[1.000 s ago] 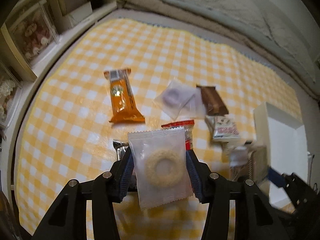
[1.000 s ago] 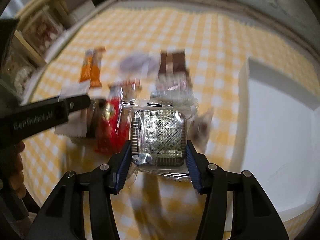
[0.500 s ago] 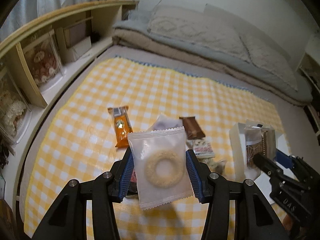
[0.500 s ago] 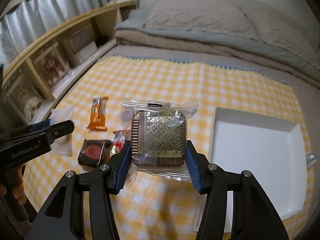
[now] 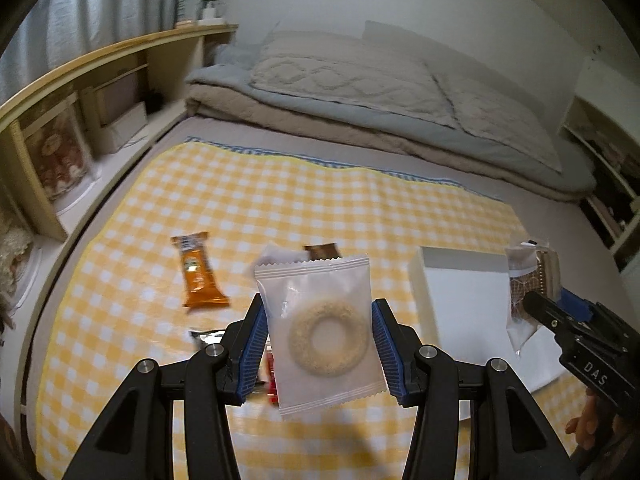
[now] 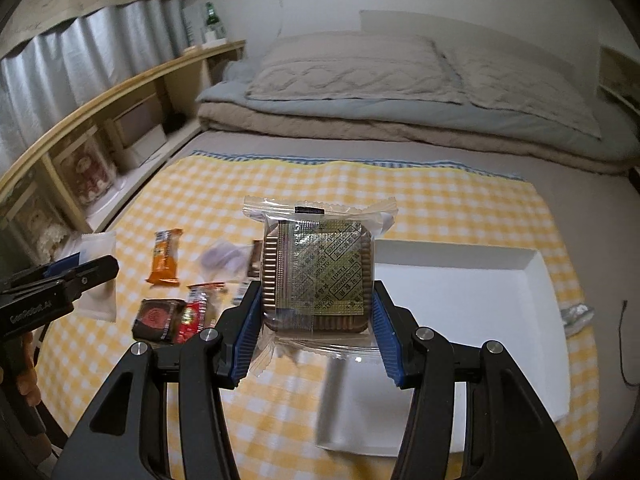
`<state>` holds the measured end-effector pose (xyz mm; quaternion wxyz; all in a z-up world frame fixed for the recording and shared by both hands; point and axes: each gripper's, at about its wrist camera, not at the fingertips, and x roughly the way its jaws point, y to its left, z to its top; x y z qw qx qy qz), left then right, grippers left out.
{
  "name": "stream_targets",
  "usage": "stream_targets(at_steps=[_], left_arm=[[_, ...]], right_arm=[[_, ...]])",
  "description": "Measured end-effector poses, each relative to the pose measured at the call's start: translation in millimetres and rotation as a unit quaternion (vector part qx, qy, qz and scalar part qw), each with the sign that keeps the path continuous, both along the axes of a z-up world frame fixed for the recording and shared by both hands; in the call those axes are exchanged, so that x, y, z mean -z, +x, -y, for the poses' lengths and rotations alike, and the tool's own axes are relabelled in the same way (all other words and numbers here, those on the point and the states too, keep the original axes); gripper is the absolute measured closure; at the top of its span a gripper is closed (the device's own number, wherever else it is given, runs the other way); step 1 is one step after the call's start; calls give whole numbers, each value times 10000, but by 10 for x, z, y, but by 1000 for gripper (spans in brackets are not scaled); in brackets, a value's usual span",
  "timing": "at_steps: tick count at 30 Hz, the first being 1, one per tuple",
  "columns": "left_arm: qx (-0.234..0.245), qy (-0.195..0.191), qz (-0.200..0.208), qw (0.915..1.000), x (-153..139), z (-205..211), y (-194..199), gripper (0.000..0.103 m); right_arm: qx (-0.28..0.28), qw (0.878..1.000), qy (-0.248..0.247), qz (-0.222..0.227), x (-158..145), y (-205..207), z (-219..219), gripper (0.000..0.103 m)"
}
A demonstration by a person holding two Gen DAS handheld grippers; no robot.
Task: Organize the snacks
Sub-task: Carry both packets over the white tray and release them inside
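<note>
Risk sits mainly in the thin film pinched by each tool: the left gripper (image 5: 319,340) clamps a clear packet with a ring biscuit (image 5: 325,334) by its side edges only, and the right gripper (image 6: 318,318) squeezes a clear-wrapped square biscuit (image 6: 318,276) the same way, so a jolt or slack pads could let either wrapper slide out and drop onto the yellow checked cloth (image 6: 440,204), short of the white tray (image 6: 476,280). Both packets hang in the air above the cloth, with the tray at about three o'clock of the square biscuit in the right wrist view. Crossing paths is a second hazard, since each tool shows at the edge of the other's view, the two near each other, and a bump could knock a packet loose. Counted: two grippers, two held packets, one tray. Left on the cloth, from ten to eight o'clock of the square biscuit, are an orange bar (image 6: 165,256), a dark packet (image 6: 154,318), a red packet (image 6: 194,314), a brown bar (image 5: 322,251) and a pale clear packet (image 6: 224,258); others may be hidden.
</note>
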<state>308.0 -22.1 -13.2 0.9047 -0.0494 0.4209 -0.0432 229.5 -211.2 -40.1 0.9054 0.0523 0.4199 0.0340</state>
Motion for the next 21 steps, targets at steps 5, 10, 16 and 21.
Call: stream_targets(at_steps=[5,10,16,21], left_arm=[[253,-8,-6,9997,21,301,86,53],[550,-37,-80,9984,104,652,168,53],[863,-55,-328,9957,331,1074,294,53],[1035,-101,-593,9928,565,1391,432,53]], right_arm=[[284,9996,-66,-21,21,-121,318,50],[508,9985,-167,-83,52,-229,613,50],[736,9965,-248,-294,150,-321,903,50],[861,9949,-233,-463,240,-380,1113,50]])
